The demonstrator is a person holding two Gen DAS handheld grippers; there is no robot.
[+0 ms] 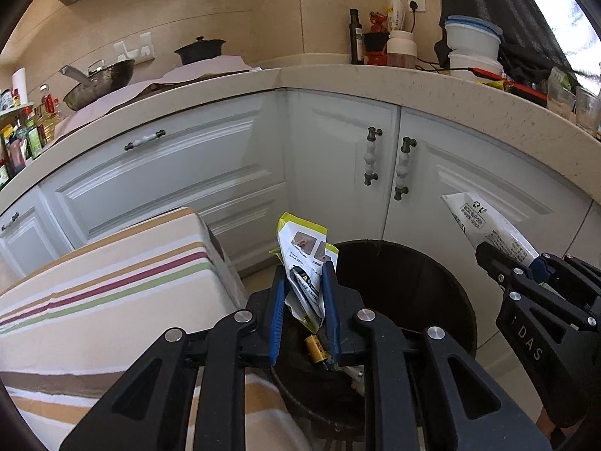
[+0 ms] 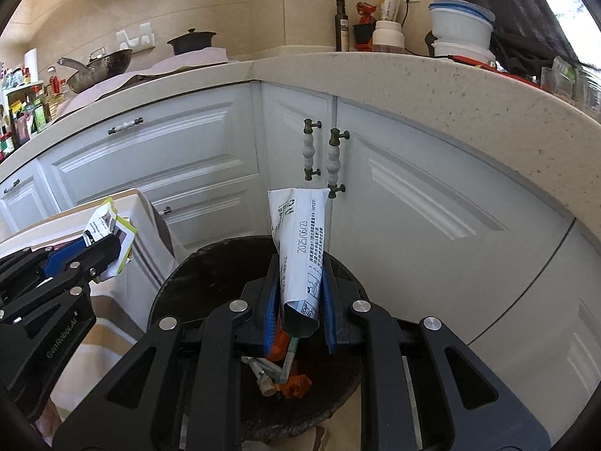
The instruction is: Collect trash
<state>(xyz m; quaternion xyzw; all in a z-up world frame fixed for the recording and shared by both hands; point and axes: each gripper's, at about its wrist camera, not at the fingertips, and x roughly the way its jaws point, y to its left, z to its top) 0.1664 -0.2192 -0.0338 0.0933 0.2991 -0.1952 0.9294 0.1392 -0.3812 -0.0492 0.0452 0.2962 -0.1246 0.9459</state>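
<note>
My left gripper (image 1: 304, 263) is shut on a crumpled yellow-and-white packet (image 1: 300, 248), which stands up between the blue pads. It hangs over the near rim of a dark round bin (image 1: 413, 293). At the right of the same view, my right gripper (image 1: 484, 253) holds a white printed wrapper (image 1: 477, 221). In the right wrist view, the right gripper (image 2: 299, 259) is shut on that white wrapper (image 2: 300, 233) above the bin (image 2: 210, 270). The left gripper (image 2: 112, 244) with the packet (image 2: 109, 225) sits at the left. Orange scraps (image 2: 296, 385) lie in the bin.
A box or stool under striped cloth (image 1: 112, 263) stands close on the left of the bin. White corner cabinets with knobbed handles (image 1: 370, 159) rise right behind it, under a pale countertop (image 1: 375, 79) carrying a wok (image 1: 101, 79), bottles and tubs. A small yellow cylinder (image 1: 314, 347) lies in the bin.
</note>
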